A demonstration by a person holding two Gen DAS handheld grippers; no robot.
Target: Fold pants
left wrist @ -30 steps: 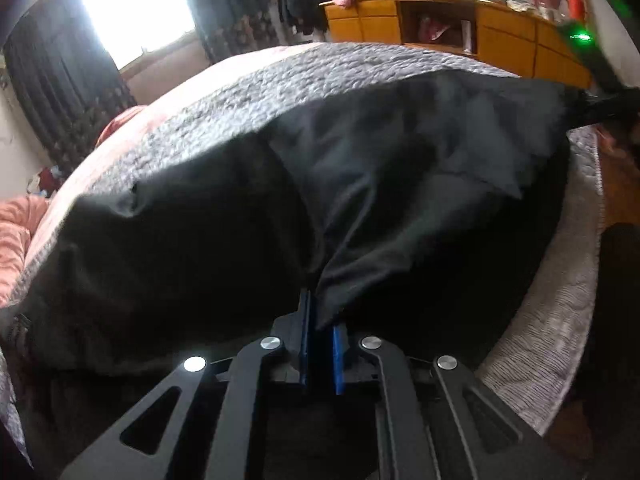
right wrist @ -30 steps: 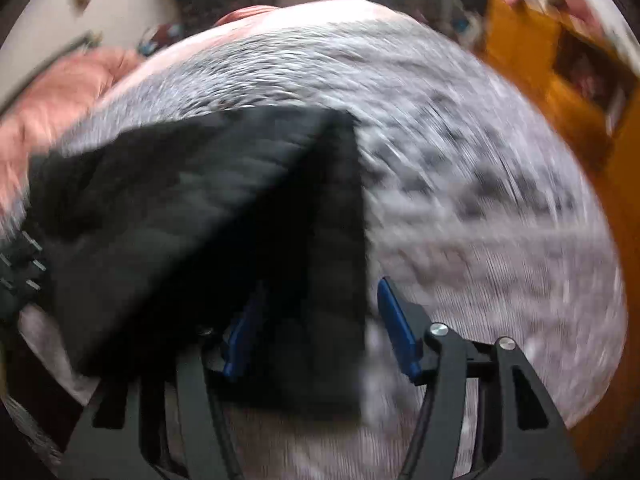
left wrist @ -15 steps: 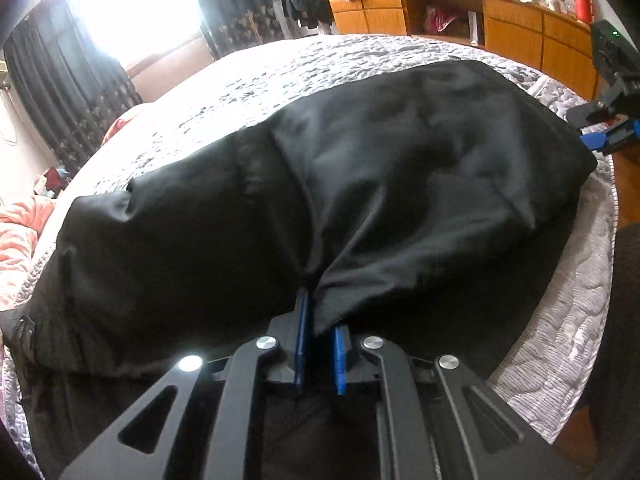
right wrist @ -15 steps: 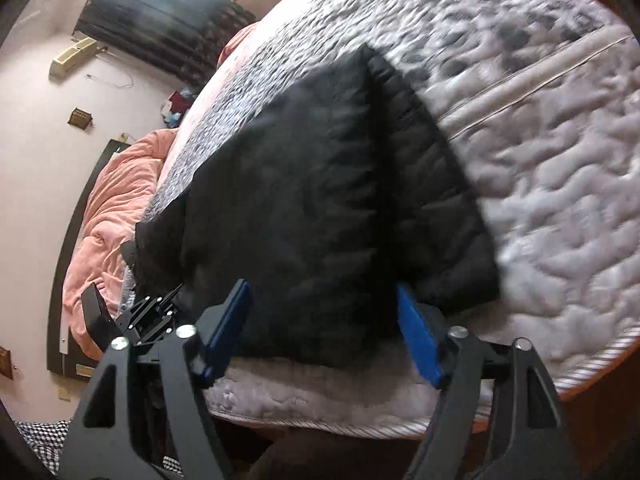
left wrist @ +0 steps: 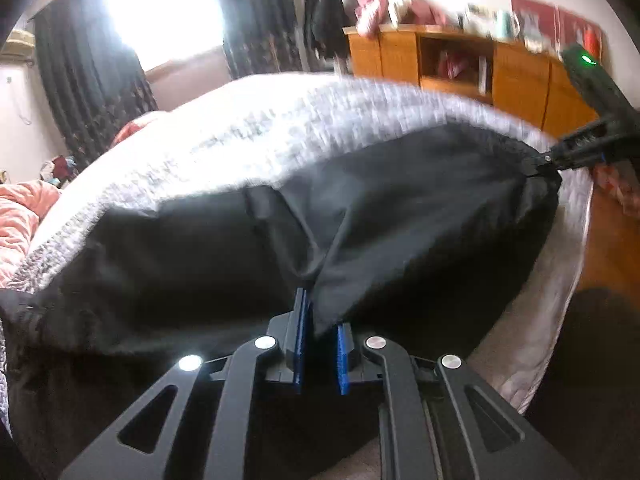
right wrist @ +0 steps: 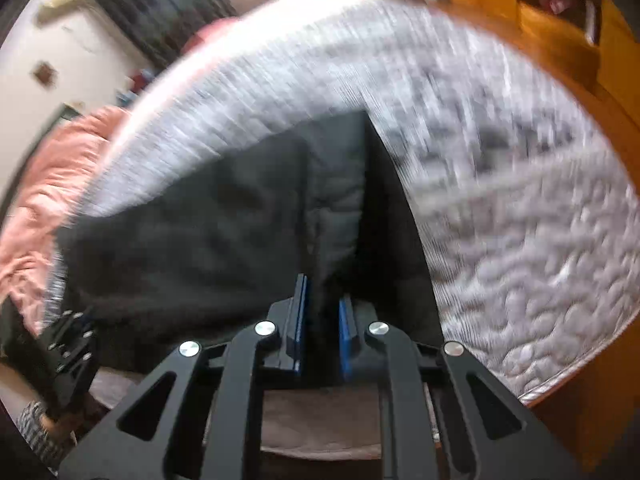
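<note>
While both cameras are smeared by motion blur, the grips read clearly enough. Straight ahead of the left gripper [left wrist: 319,336], the black pants [left wrist: 400,216] spread over the grey quilted bedspread [left wrist: 260,136], and a fold of the dark fabric runs down between its blue pads [left wrist: 300,340], which are pressed together on the cloth. Far to its right, the right gripper [left wrist: 536,166] pinches the far corner of the same garment, with a green light glowing on its body above.

From the right wrist view, the right gripper [right wrist: 320,320] has its blue pads [right wrist: 299,320] closed on an edge of the pants [right wrist: 224,220], the cloth rising directly ahead of it and stretching away to its left. Down at the lower left of that view, the left gripper [right wrist: 70,338] holds the other end of the fabric. To the right of the right gripper lies bare bedspread [right wrist: 500,200], whose rounded edge curves near its lower right.

Beyond the bed, ahead and right of the left gripper, stands an orange wooden cabinet [left wrist: 480,72] with clutter on top. A pink quilt [left wrist: 18,216] is bunched far to its left, below dark curtains [left wrist: 88,92] beside a bright window [left wrist: 160,12].
</note>
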